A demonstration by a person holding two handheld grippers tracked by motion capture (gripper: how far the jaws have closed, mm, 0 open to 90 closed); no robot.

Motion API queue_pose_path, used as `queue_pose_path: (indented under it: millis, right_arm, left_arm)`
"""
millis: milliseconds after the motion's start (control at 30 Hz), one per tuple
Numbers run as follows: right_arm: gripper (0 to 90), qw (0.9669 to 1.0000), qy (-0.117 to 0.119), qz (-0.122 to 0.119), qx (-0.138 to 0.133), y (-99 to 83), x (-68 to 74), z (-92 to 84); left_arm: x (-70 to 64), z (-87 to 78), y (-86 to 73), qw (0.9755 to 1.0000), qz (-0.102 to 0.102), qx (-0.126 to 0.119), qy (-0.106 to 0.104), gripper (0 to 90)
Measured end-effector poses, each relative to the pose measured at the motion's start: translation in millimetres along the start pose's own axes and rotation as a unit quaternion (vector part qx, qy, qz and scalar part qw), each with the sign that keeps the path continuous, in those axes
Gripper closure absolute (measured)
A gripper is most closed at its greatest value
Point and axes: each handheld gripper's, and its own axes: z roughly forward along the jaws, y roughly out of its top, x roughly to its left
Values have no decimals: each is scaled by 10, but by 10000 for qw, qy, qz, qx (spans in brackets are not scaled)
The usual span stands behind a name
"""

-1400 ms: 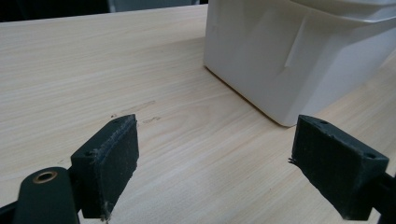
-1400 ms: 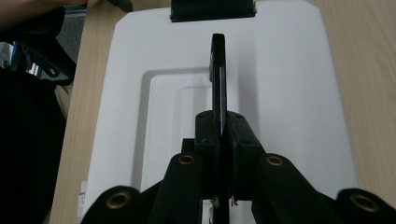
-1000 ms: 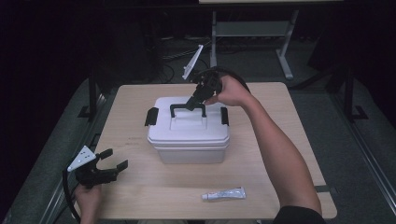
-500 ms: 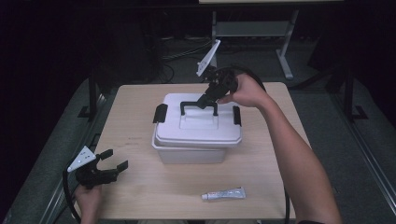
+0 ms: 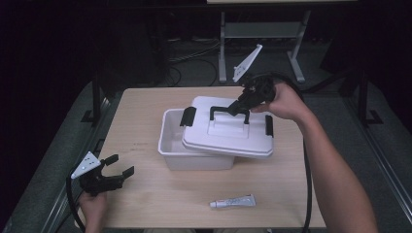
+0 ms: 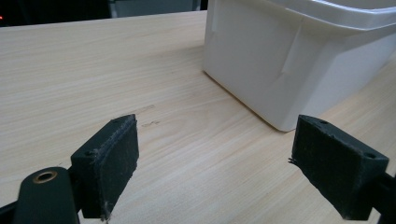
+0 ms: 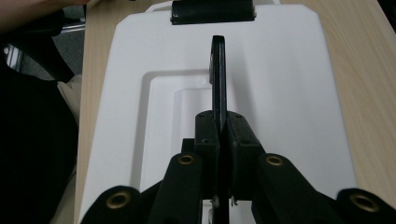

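Fingers (image 6: 105, 172) of the left gripper (image 5: 108, 177) stand wide apart with nothing between them, resting low on the pale wooden surface (image 5: 145, 194) well clear of the white rectangular plastic storage box (image 5: 194, 158), likely parked there so that hand stays out of the lid's path. Near the box's front side, toward the person, a small white squeeze tube (image 5: 232, 201) lies flat, perhaps waiting to go inside. Over the box itself, the white plastic lid with black latches (image 5: 228, 138) sits skewed and tilted, its right part overhanging the box wall and the box's left interior exposed. At the lid's far edge, the right gripper (image 5: 241, 105) is clamped shut on the thin black carrying handle (image 7: 218, 74), which gives a firm central hold for carrying the lid aside.
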Motion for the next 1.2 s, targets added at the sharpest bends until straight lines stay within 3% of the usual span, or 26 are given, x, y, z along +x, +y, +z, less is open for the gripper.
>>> queue_pose_path:
  millis: [700,1200]
  right_arm:
    - [839,9983,-334,468,-113,-605,119,-327]
    - [839,9948,-624,781,-204,-1051,286,-607]
  left_arm:
    - [11,-25,16,9999,-32,-109,46,141]
    - [33,-46,14,9999,-12,-105,105,141]
